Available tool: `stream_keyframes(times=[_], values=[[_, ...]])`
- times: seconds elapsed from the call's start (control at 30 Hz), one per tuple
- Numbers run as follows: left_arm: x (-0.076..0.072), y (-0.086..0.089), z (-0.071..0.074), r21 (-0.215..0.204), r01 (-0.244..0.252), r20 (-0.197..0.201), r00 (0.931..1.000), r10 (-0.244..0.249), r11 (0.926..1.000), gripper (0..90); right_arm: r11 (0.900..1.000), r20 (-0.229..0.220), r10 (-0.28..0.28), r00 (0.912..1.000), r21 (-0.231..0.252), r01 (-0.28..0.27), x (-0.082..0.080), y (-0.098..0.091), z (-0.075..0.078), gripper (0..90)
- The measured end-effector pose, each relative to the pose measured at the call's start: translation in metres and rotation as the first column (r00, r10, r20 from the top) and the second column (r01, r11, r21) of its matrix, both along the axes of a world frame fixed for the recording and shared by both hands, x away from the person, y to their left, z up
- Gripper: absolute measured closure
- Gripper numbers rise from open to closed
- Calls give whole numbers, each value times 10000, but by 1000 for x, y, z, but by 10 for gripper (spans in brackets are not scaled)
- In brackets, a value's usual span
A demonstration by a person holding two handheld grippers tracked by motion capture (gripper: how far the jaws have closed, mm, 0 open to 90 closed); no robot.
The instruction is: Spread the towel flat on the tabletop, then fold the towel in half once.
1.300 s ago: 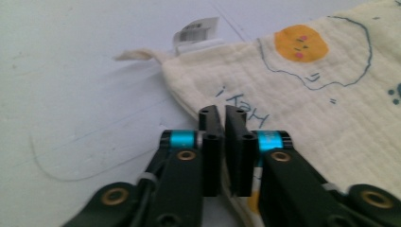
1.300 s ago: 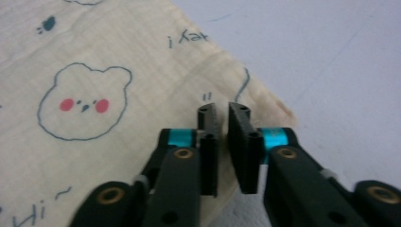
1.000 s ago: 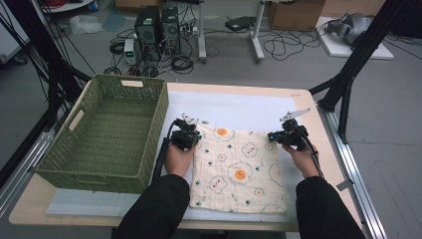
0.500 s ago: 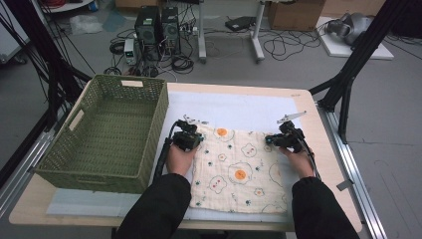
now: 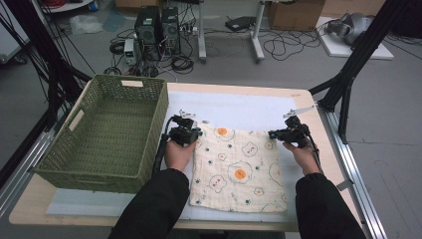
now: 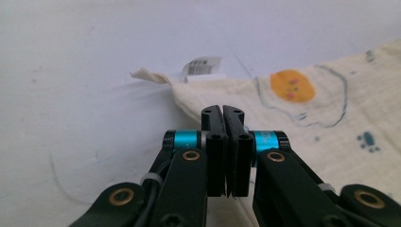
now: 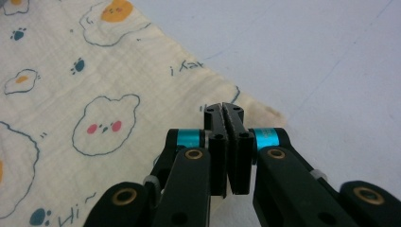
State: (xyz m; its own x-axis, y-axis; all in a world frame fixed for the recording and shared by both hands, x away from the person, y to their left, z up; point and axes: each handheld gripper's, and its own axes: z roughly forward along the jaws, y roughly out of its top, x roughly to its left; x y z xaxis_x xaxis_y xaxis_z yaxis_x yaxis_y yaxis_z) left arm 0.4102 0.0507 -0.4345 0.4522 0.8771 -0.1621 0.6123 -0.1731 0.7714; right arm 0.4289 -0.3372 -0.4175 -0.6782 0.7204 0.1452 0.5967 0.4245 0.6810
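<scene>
1. The left claw (image 6: 222, 111) and right claw (image 7: 223, 108) are each pinching shut on a far corner of the egg-print cloth (image 5: 238, 169).
2. The cloth is lying flat on the bench (image 5: 239, 102), beside the wicker basket (image 5: 107, 132).
3. Likely next: lifting both corners together, evenly, to fold.

sleeves (image 5: 159, 201): black, long | left gripper (image 6: 226, 113): black fingers, cyan rollers, brass rivets | right gripper (image 7: 226, 109): same build | cable (image 5: 160, 148): black
</scene>
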Motion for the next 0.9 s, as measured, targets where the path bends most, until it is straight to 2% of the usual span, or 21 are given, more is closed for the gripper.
stream_keyframes(times=[0.17,0.33,0.43,0.63,0.7,0.9], values=[[0,2,1,-61,21,92,10000,-20,10000,877,9999,-374,-73,9993,104,77,3,-1,-5,889],[-2,4,5,-213,111,166,9998,-107,9997,877,9993,-285,-19,9996,378,30,0,-4,-1,889],[-6,4,9,-338,229,321,9992,-218,9992,877,9968,-207,17,9998,798,-1,-3,-9,4,891],[-15,6,16,-481,648,500,9968,-624,9967,877,9900,-183,270,9995,1391,-242,-16,-17,13,893],[-19,6,19,-459,841,569,9951,-814,9954,877,9912,-56,381,9993,1271,-371,-22,-17,14,893],[-35,7,26,-492,1172,966,9890,-1120,9919,877,9851,-34,665,9978,1590,-651,-39,-23,17,894]])
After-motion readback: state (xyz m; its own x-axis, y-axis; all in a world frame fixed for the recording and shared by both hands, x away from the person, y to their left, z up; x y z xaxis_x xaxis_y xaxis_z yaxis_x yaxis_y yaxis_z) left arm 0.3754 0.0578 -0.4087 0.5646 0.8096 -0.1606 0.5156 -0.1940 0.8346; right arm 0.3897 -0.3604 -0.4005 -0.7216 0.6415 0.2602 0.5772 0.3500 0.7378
